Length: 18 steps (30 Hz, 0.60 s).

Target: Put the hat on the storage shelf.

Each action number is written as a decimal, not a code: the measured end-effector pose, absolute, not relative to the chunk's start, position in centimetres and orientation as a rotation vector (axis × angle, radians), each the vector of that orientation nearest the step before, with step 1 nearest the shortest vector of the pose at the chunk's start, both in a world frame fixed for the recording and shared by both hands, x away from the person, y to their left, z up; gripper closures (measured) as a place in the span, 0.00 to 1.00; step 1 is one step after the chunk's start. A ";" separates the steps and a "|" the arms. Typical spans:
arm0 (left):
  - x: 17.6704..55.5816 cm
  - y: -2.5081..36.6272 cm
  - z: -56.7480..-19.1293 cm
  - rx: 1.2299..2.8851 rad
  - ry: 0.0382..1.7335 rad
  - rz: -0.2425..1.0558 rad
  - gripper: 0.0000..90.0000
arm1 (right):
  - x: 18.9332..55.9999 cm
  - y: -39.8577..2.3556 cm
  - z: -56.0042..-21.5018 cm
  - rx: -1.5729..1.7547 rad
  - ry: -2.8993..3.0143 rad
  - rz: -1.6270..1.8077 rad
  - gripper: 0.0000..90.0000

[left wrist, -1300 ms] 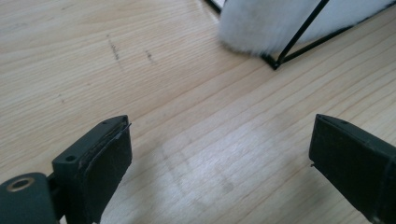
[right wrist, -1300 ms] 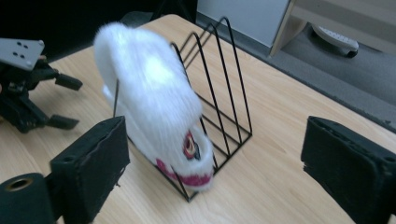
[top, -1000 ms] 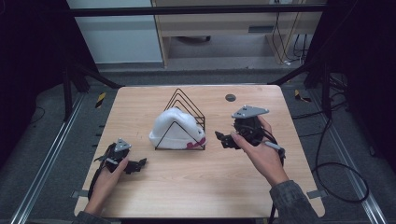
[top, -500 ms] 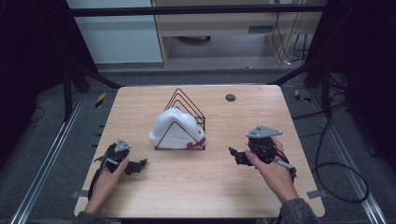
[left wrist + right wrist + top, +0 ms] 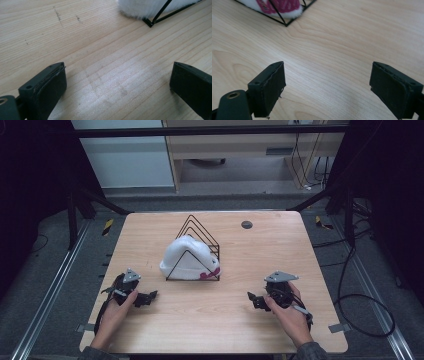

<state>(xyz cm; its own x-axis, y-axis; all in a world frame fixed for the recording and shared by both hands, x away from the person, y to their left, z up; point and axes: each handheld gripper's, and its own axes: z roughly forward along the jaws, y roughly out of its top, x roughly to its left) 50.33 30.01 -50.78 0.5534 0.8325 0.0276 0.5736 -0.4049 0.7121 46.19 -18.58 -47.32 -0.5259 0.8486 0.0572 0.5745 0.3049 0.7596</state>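
Observation:
A white fluffy cap with a pink patch (image 5: pixel 187 259) sits wedged in a black wire rack (image 5: pixel 196 244) at the middle of the wooden table (image 5: pixel 280 250). My left gripper (image 5: pixel 148 296) rests low on the table at the front left, open, nothing between its jaws. My right gripper (image 5: pixel 254 299) rests at the front right, open and empty too. In the left gripper view (image 5: pixel 117 82) the cap's white edge (image 5: pixel 140 7) and a rack corner (image 5: pixel 150 23) lie ahead. In the right gripper view (image 5: pixel 327 87) the cap's pink patch (image 5: pixel 284 5) shows inside the rack's corner (image 5: pixel 285 23).
A small dark round disc (image 5: pixel 246 224) lies near the table's far right edge. Metal rails (image 5: pixel 45 295) run along the floor on both sides, and cables (image 5: pixel 350 295) trail on the right floor.
My right gripper has drawn back from beside the rack toward the front right of the table and come down low. The left gripper has stayed in place.

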 end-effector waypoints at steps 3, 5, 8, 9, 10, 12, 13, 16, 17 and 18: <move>50.3 30.0 -50.8 2.128 1.125 0.506 0.00 | 46.7 -18.9 -48.7 1.344 2.193 1.060 0.15; 50.3 30.0 -50.8 2.126 1.124 0.506 0.00 | 47.0 -19.1 -49.3 1.376 2.171 1.060 0.15; 50.3 30.0 -50.8 2.129 1.124 0.505 0.00 | 47.3 -19.1 -49.9 1.394 2.158 1.028 0.15; 50.3 30.0 -50.8 2.130 1.123 0.506 0.00 | 47.4 -19.0 -50.1 1.398 2.153 1.021 0.15; 50.3 30.0 -50.8 2.131 1.123 0.506 0.00 | 47.5 -19.0 -50.3 1.412 2.145 1.023 0.15; 50.3 30.0 -50.8 2.130 1.123 0.505 0.00 | 47.6 -18.8 -50.7 1.430 2.135 1.023 0.15; 50.3 30.0 -50.8 2.128 1.122 0.505 0.00 | 47.5 -18.6 -50.8 1.439 2.136 1.022 0.14; 50.3 30.0 -50.8 2.130 1.123 0.505 0.00 | 47.6 -18.3 -51.1 1.389 2.124 0.987 0.13; 50.3 30.0 -50.8 2.130 1.123 0.505 0.00 | 47.6 -18.2 -51.1 1.383 2.122 0.979 0.13; 50.3 30.0 -50.8 2.130 1.123 0.505 0.00 | 47.6 -18.1 -51.1 1.371 2.129 0.965 0.12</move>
